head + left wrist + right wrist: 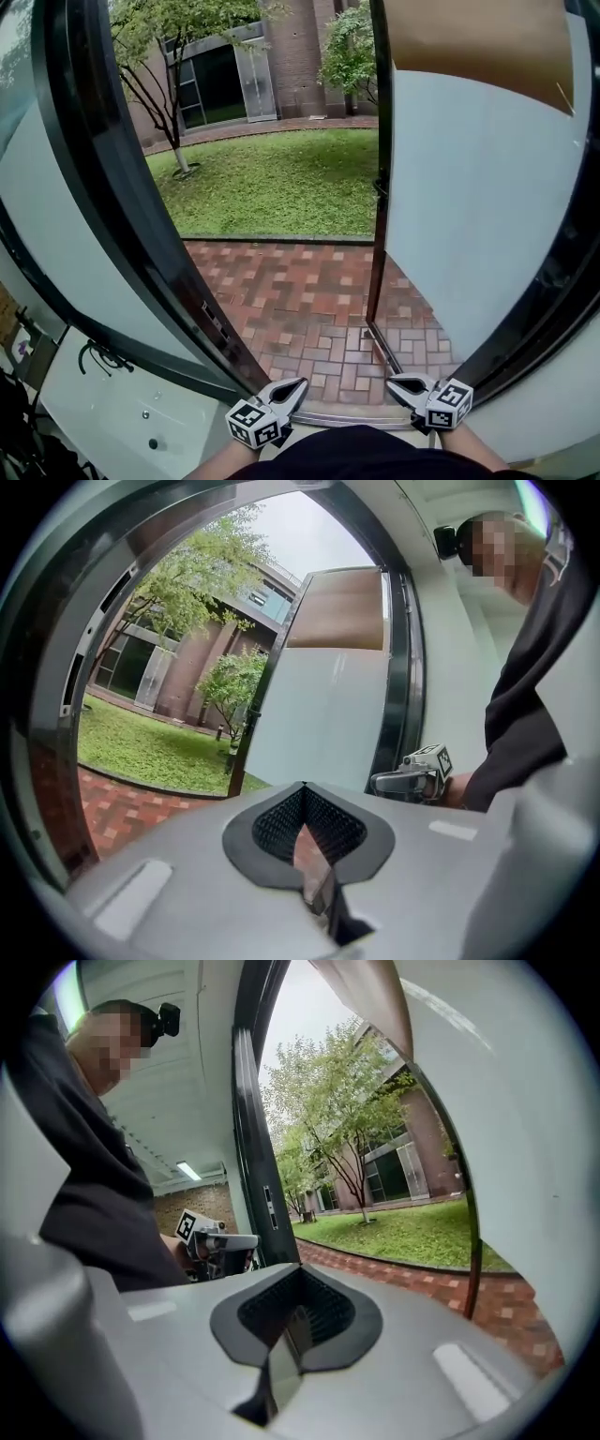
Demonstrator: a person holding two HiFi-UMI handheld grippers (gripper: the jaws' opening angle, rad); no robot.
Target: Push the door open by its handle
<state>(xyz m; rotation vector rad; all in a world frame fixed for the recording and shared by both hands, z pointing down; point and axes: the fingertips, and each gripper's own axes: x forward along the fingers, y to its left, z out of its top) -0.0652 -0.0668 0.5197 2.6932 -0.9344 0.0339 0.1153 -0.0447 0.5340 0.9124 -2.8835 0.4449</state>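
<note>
Grey, and clenched on nothing: left gripper (298, 384), well to the left of the door (469, 216) and short of it. Same for the right gripper (394, 382): pressed shut, empty, just beside the door's lower corner, not touching it. Both pointing outward, past the door.

Outward from there: door itself swung wide, frosted pane pale, brown strip across its top. No handle to be made out for certain; only a small dark fitting (379, 187) on the door's near edge, too small to name. Left of the door, dark curved frame (122, 234). Beyond the door, red brick paving (300, 300), then lawn (281, 178), a tree (169, 56) and a brick building farther off.

Judging by that: pushing apparently finished, or all but, with neither tool on the door. Next, probably little more than stepping through or lowering the tools. If wanted wider, setting the closed right tips against the door near that fitting and pressing outward steadily, minding any rebound of the door toward the tools.
</note>
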